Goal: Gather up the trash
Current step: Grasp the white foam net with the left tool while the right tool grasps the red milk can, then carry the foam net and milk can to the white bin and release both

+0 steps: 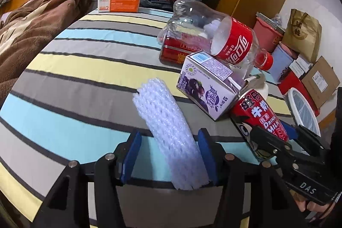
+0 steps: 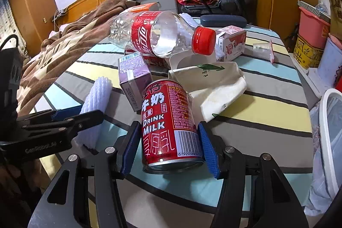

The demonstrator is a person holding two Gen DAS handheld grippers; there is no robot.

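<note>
The right tool (image 2: 168,146) has its blue pads closed against a red milk can (image 2: 168,121), which sits just in front of the purple drink carton (image 2: 133,82) on the striped bed (image 2: 267,104). Left of that carton, the left tool (image 1: 168,155) straddles a white foam net sleeve (image 1: 168,134); only one pad touches it, so no firm grip shows.

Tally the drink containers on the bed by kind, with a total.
cola bottle: 1
milk can: 1
drink cartons: 2 (purple carton, pink-white carton)
clear plastic cup: 1
Total: 5
</note>
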